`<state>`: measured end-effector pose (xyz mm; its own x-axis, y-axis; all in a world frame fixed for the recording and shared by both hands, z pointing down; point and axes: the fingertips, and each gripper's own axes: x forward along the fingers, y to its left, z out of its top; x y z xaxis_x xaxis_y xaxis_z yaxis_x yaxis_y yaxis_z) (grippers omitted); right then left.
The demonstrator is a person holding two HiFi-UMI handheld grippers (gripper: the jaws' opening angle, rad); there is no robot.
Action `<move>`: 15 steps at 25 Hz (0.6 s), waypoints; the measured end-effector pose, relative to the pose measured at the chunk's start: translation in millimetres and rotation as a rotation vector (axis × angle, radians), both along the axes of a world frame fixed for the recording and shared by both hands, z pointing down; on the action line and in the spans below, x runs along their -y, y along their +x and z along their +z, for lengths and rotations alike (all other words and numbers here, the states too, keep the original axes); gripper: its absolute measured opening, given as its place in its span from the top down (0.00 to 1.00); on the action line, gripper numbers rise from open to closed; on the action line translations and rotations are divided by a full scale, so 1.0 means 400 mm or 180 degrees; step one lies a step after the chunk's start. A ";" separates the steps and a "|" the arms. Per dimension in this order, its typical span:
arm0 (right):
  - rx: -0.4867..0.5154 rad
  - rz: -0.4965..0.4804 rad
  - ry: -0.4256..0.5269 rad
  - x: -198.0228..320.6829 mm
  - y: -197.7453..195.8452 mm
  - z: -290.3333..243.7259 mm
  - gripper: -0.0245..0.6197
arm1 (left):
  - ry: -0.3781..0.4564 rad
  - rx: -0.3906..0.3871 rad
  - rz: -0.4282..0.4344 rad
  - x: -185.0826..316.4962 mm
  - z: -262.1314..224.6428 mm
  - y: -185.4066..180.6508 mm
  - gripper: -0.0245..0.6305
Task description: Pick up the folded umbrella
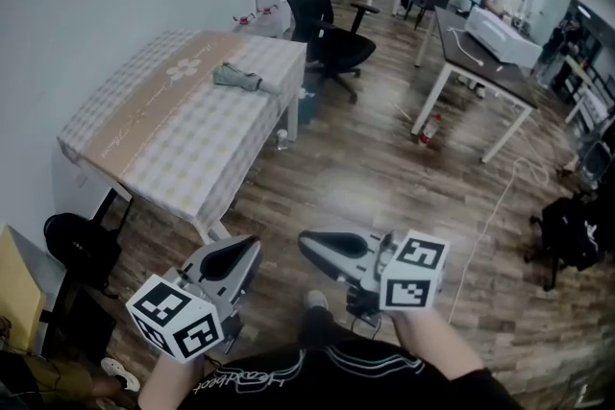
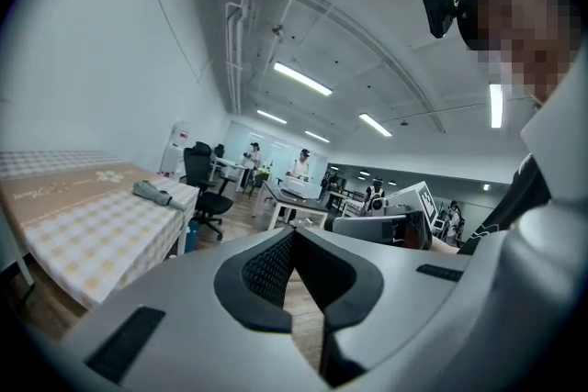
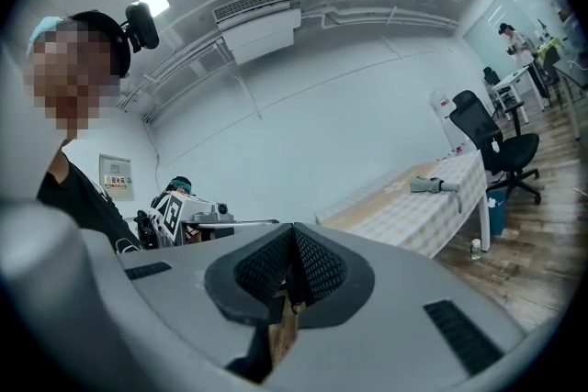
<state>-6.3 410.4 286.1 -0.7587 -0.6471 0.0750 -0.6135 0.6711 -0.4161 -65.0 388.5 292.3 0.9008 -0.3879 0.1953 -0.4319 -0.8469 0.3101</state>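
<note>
The folded umbrella [image 1: 237, 78] is a grey bundle lying near the far right edge of a table with a checked cloth [image 1: 163, 125]. It also shows small in the left gripper view [image 2: 152, 193] and the right gripper view [image 3: 434, 185]. Both grippers hang low in front of the person, well short of the table. My left gripper [image 1: 236, 254] is shut with nothing in it, its pads meeting at the tip [image 2: 294, 232]. My right gripper [image 1: 317, 245] is shut and empty too [image 3: 294, 229]. The two grippers point toward each other.
A black office chair [image 1: 325, 26] stands just beyond the table's far corner. A dark-topped desk [image 1: 485, 58] with a white box is at the right, with people behind it. A black bag [image 1: 82, 245] sits under the table's near end. A white cable [image 1: 490, 216] runs over the wooden floor.
</note>
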 end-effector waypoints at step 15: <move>-0.0020 -0.0074 -0.0171 0.445 0.327 0.052 0.94 | -0.0214 0.0185 -0.0210 0.435 0.062 0.294 0.97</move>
<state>124.5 232.6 306.8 -0.7728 -0.6243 0.1140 -0.6009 0.6620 -0.4479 52.5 214.5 317.1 0.8602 -0.4302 0.2740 -0.5049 -0.7943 0.3379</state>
